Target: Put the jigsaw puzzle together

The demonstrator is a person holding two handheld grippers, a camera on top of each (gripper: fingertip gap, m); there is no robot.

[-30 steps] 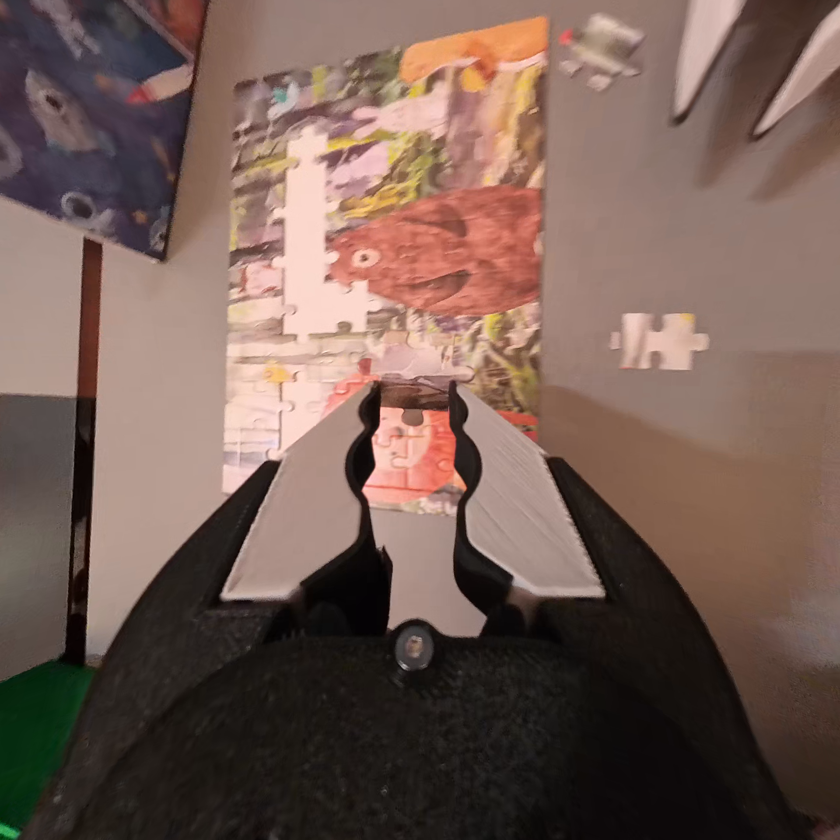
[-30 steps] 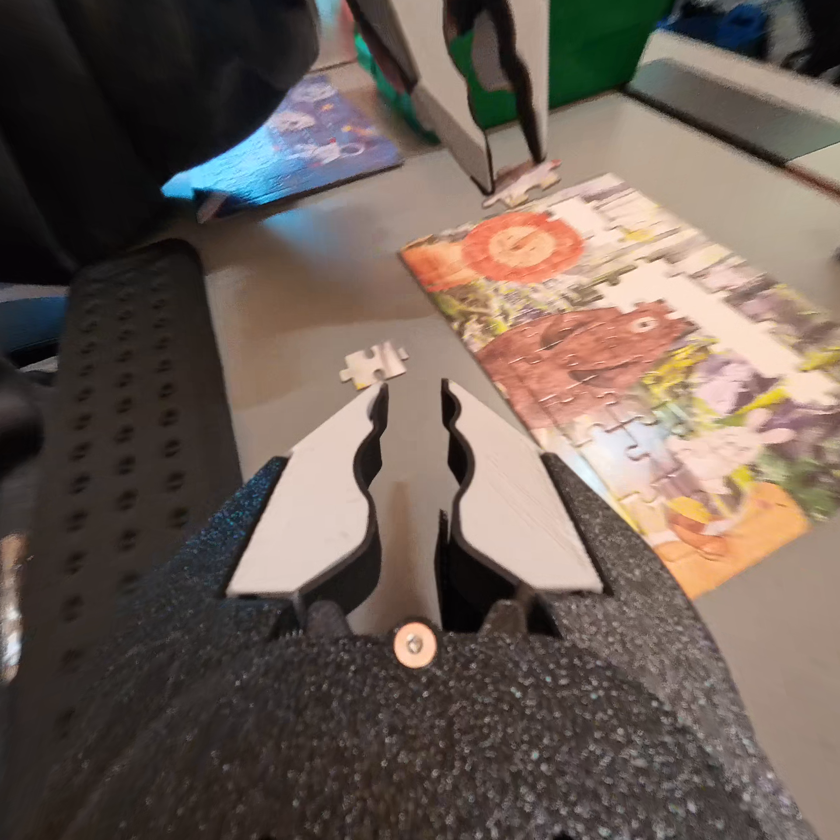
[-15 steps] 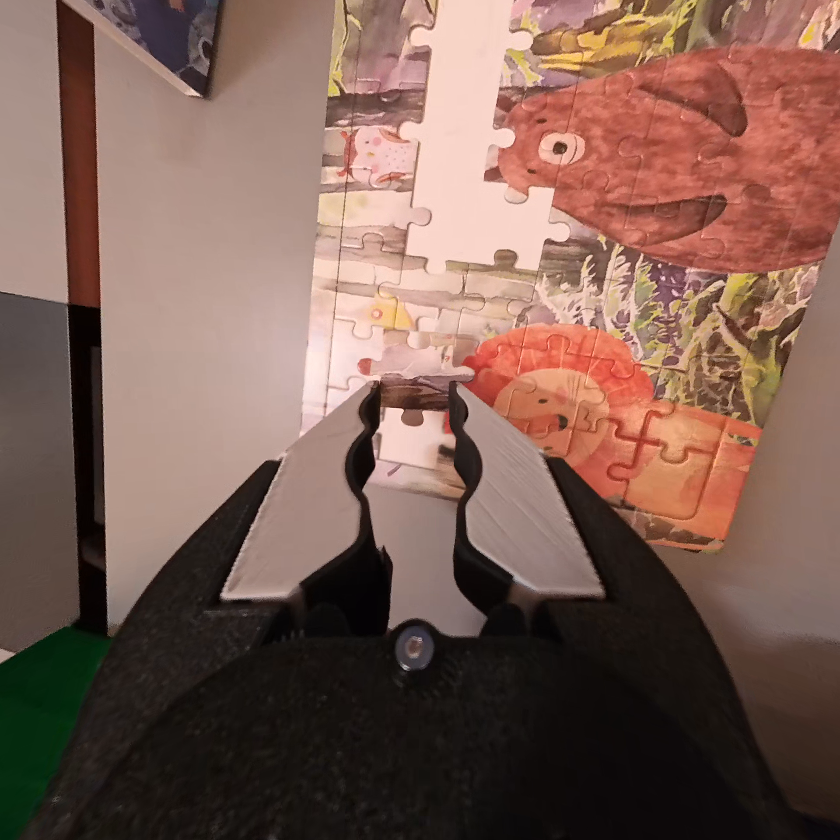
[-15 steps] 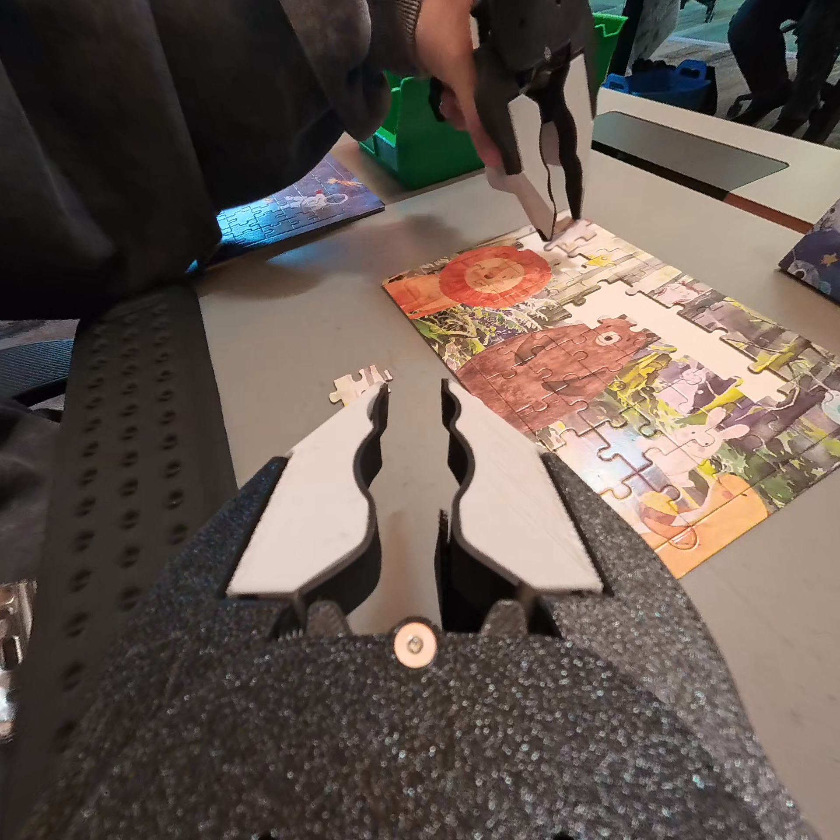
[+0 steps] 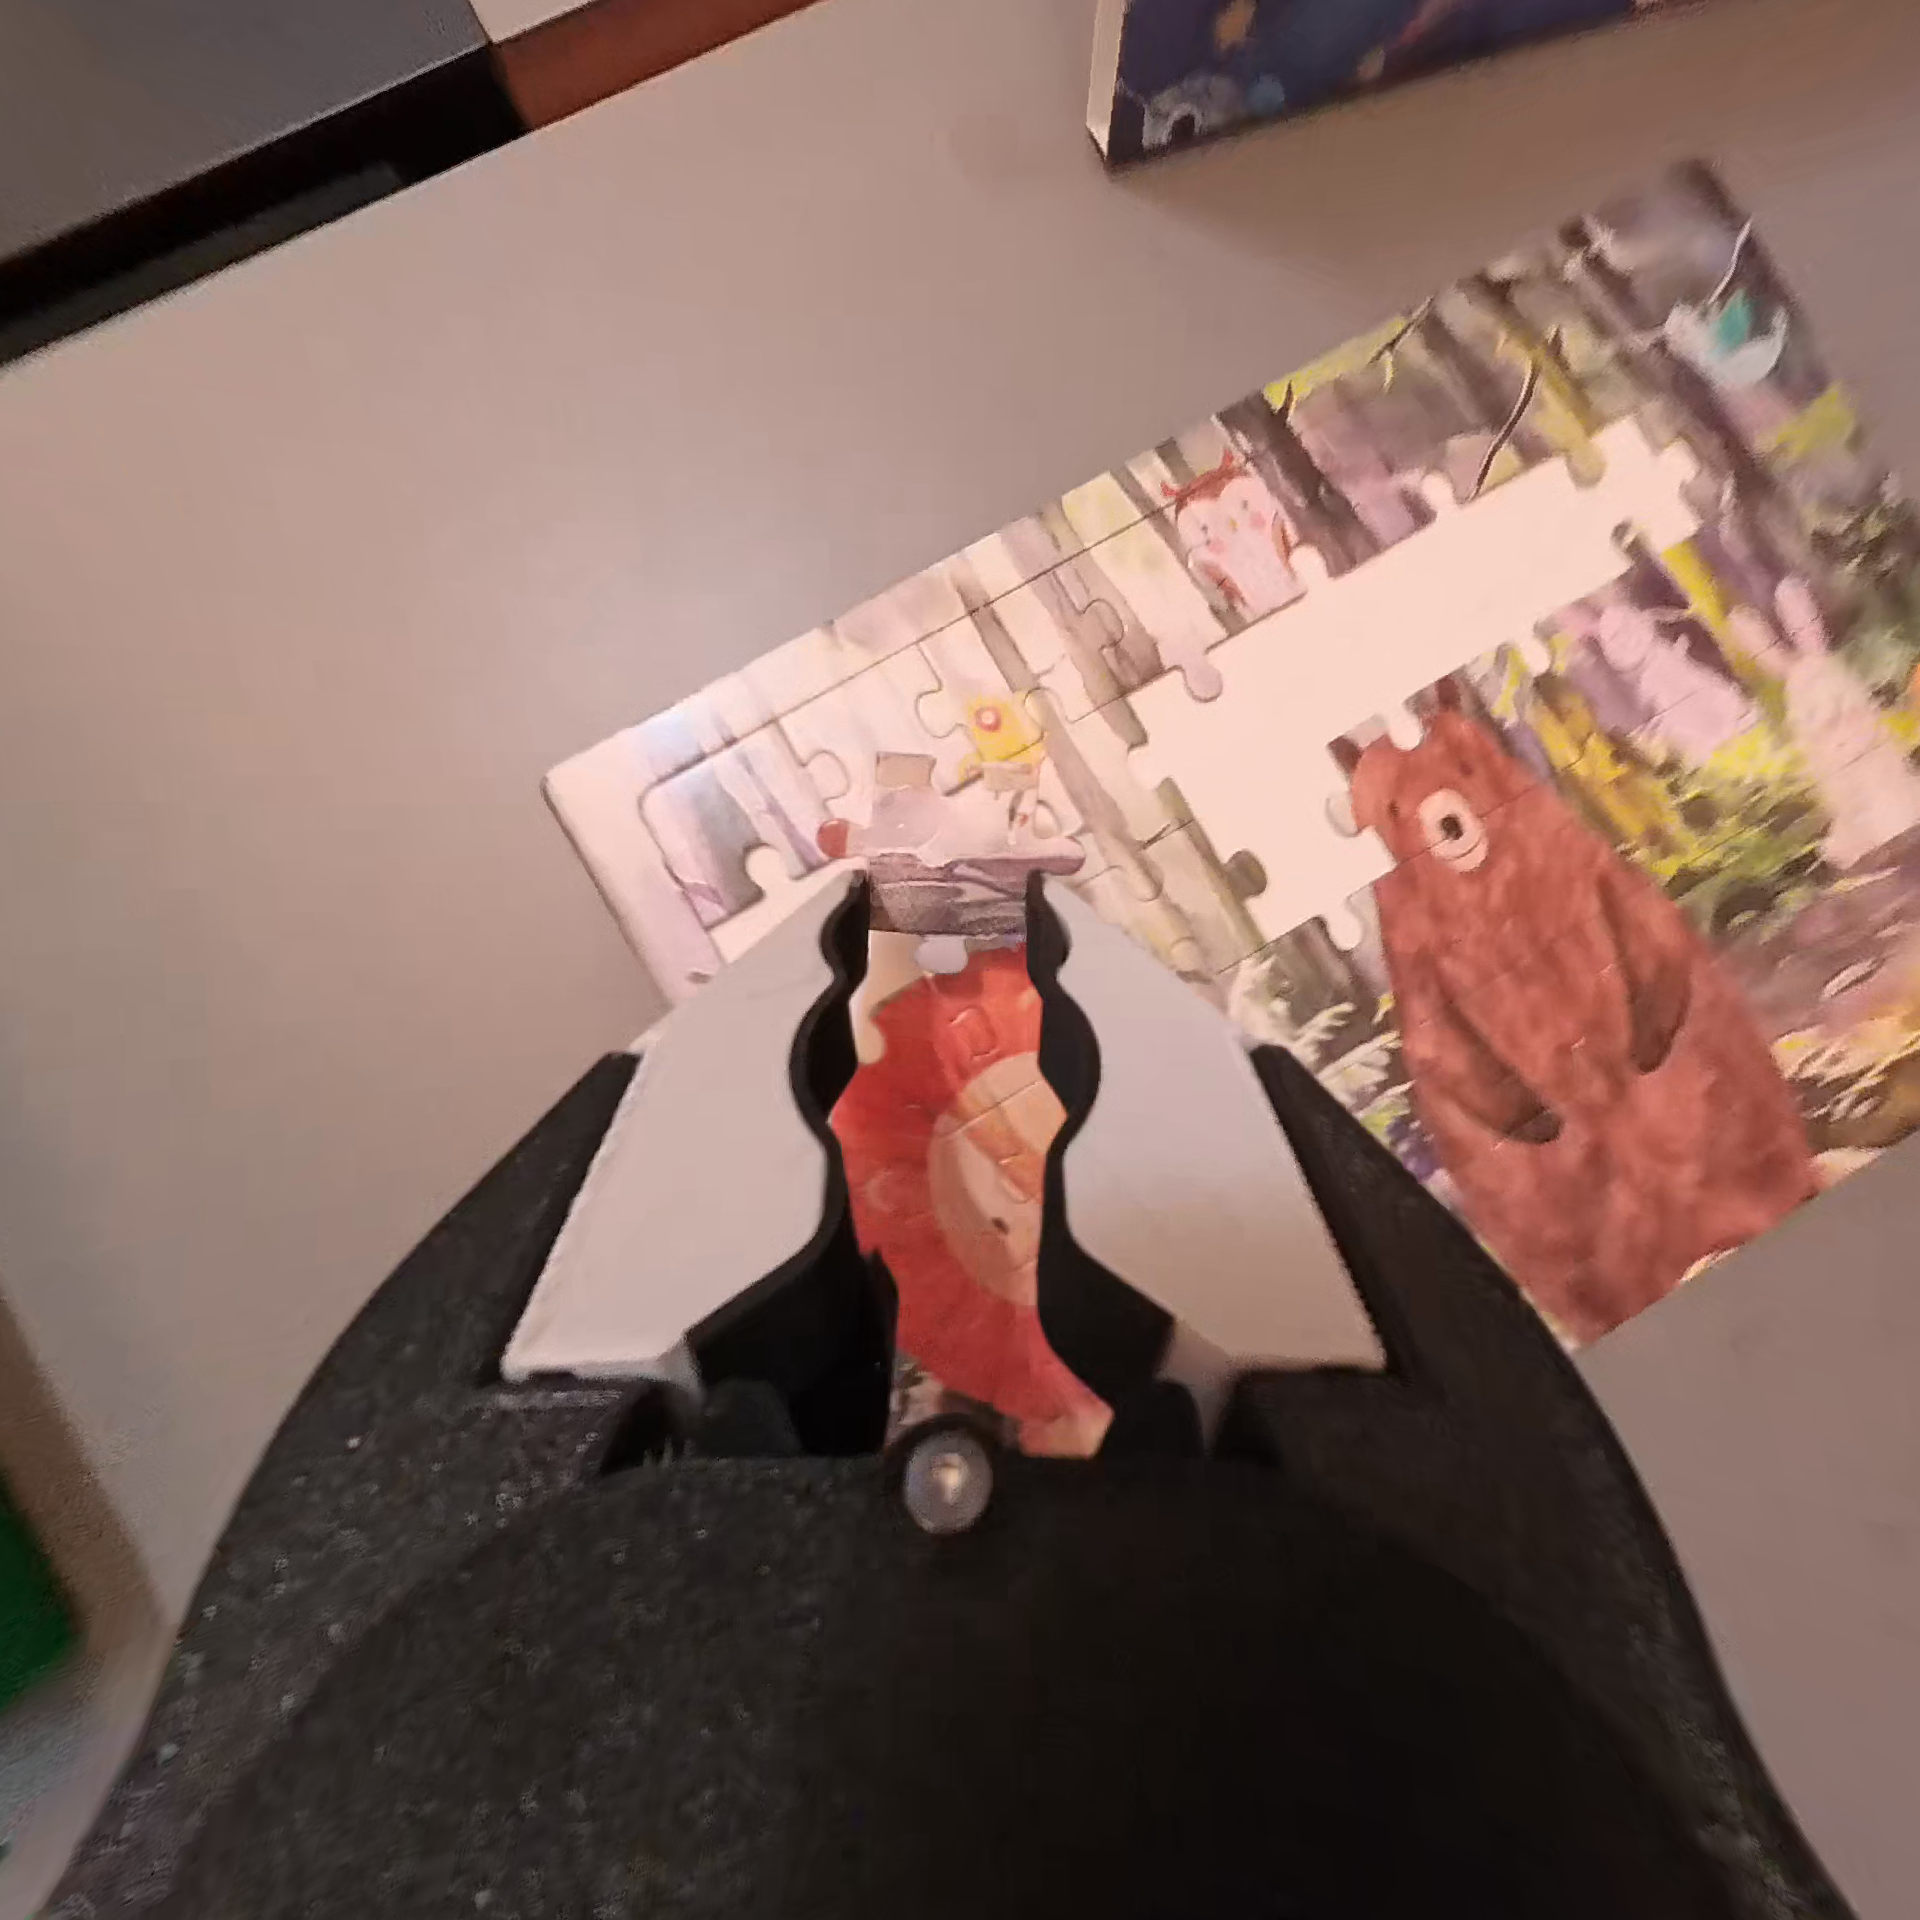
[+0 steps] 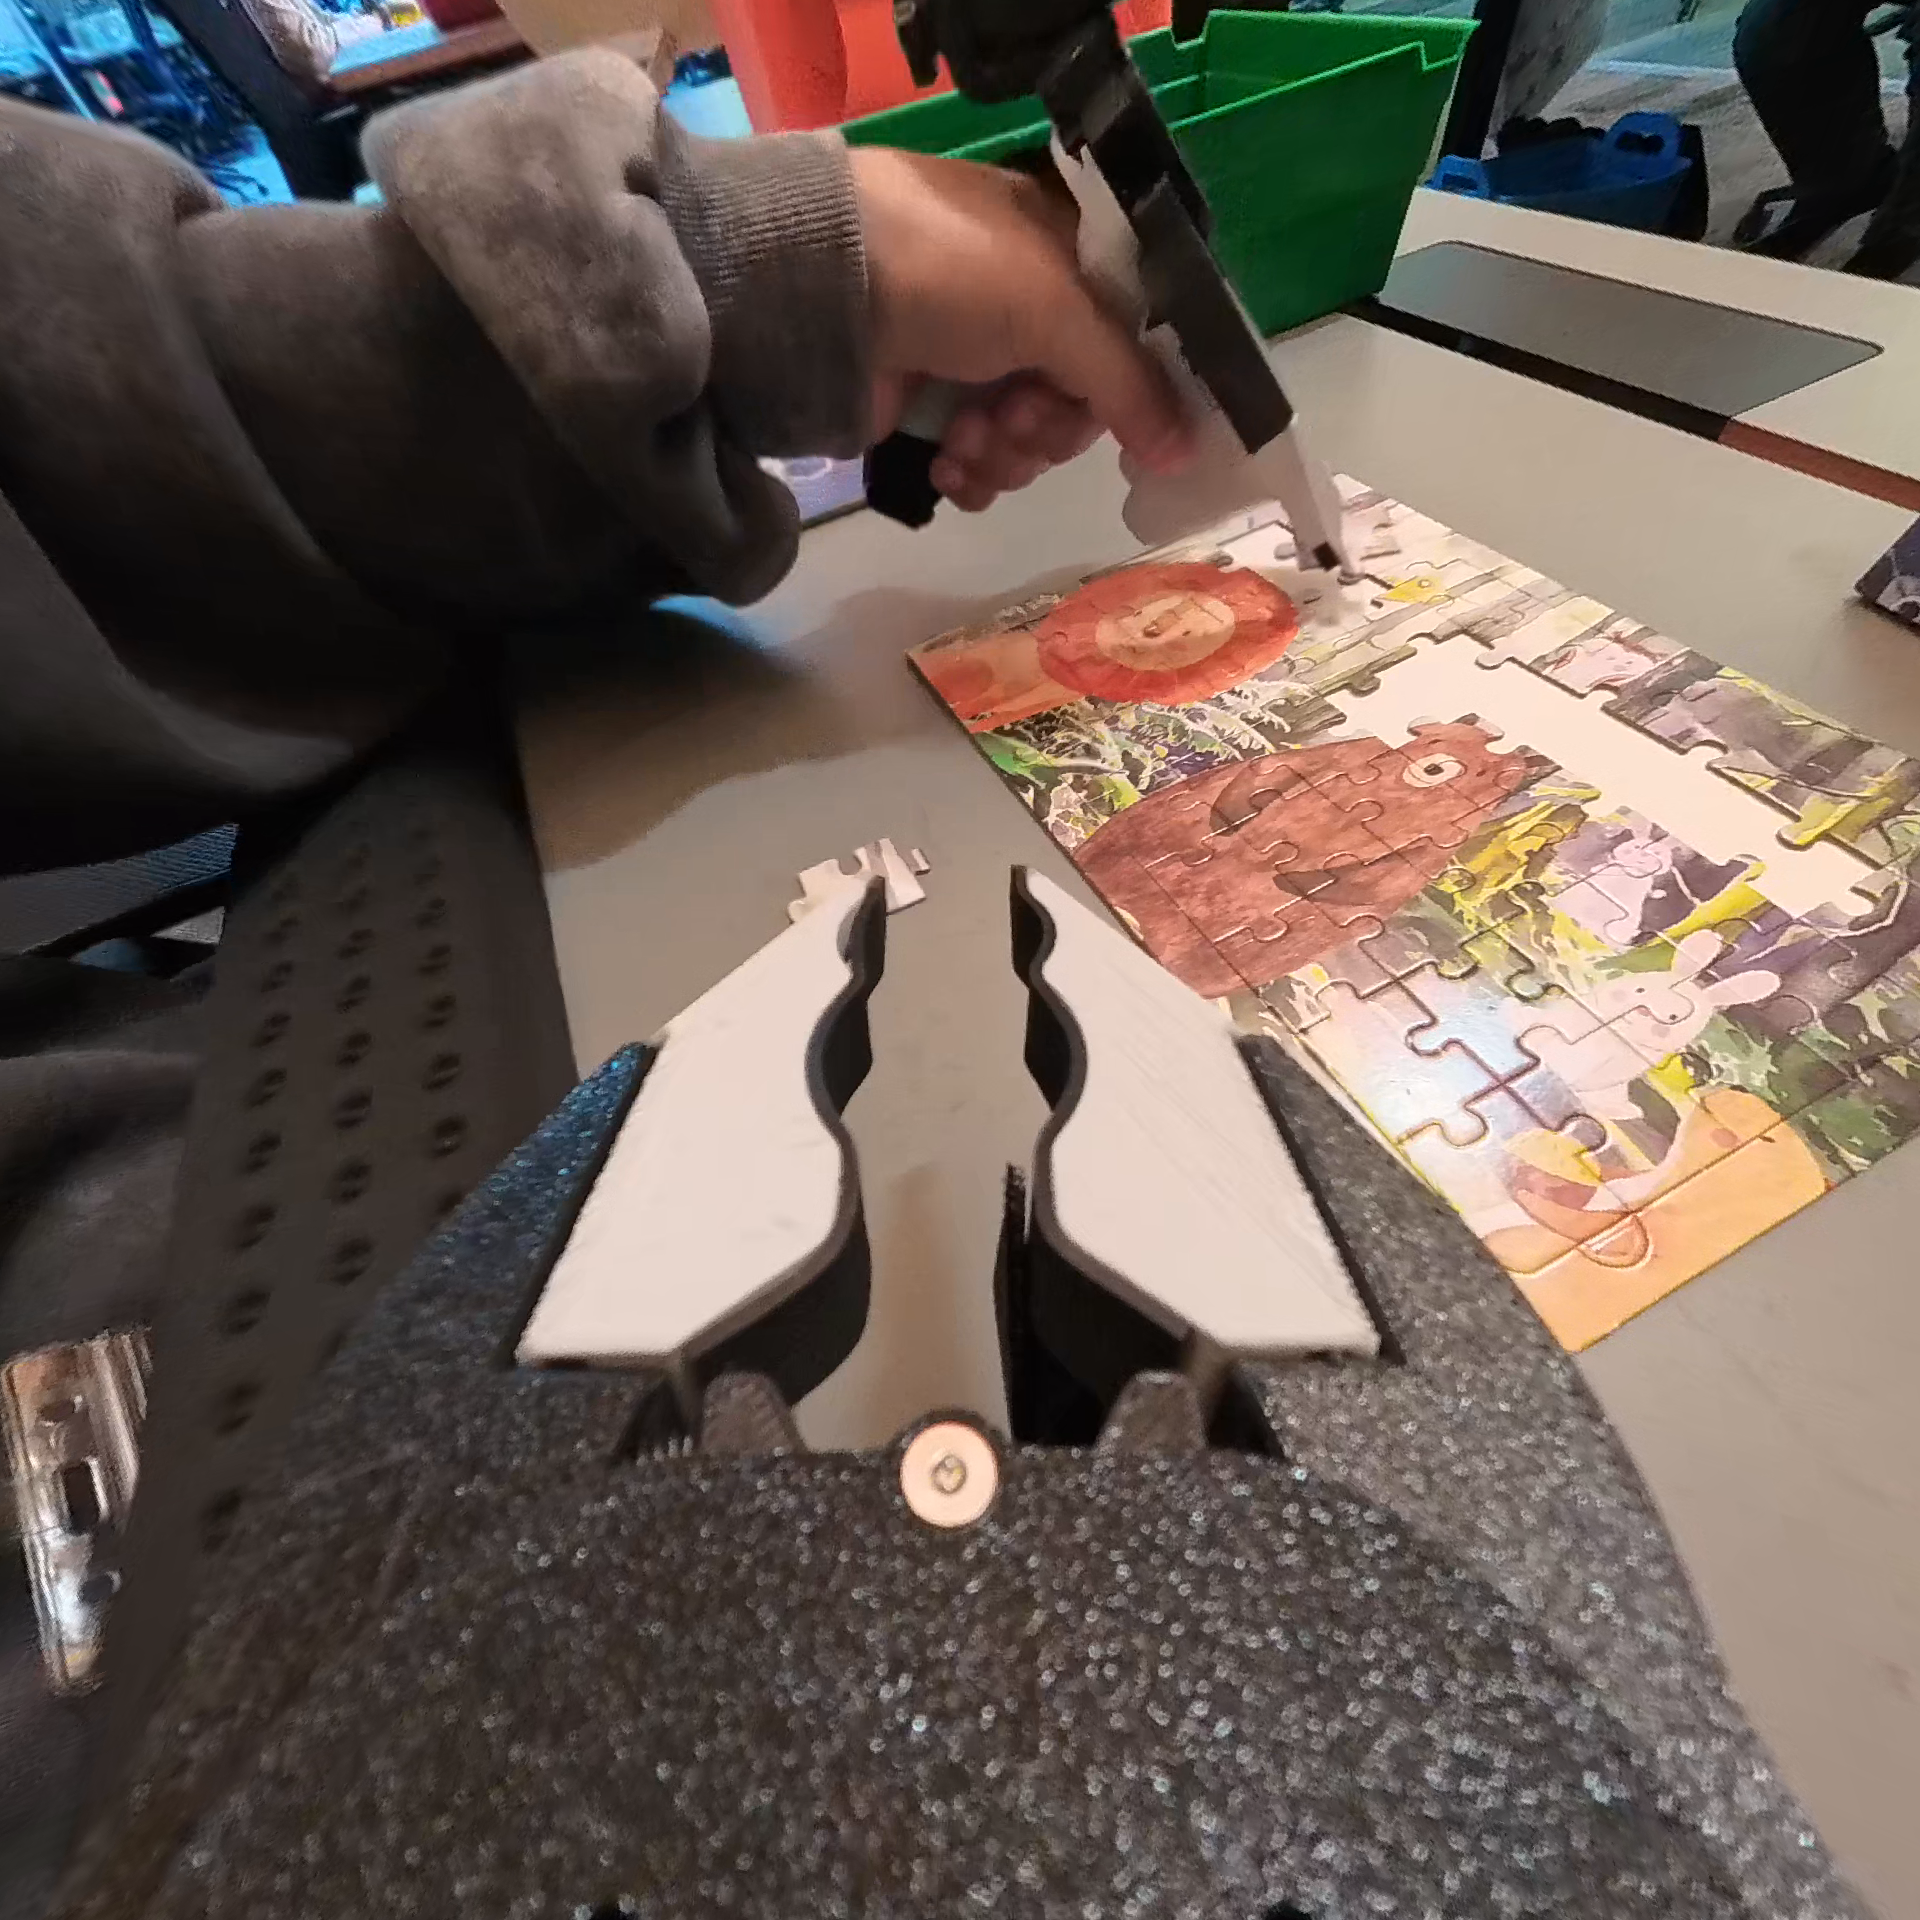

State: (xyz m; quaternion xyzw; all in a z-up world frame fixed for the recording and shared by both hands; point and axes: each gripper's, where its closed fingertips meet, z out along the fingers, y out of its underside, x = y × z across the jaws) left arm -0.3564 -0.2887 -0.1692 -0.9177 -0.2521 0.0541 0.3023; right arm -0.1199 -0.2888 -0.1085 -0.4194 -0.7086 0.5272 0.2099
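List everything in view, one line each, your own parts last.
jigsaw puzzle: one, multicoloured, partly assembled, flat on the table
held piece: one, greyish, between the left gripper's fingers above the puzzle's corner by the lion
loose piece: one, pale, on the table at the right gripper's left fingertip
table: one, grey
bin: one, green, far table edge
dark blue board: one, beyond the puzzle
left gripper: shut on the piece
right gripper: open, empty

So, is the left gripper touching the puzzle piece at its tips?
Touching. The left wrist view shows the left gripper with both fingertips pressed on the puzzle piece, no gap.
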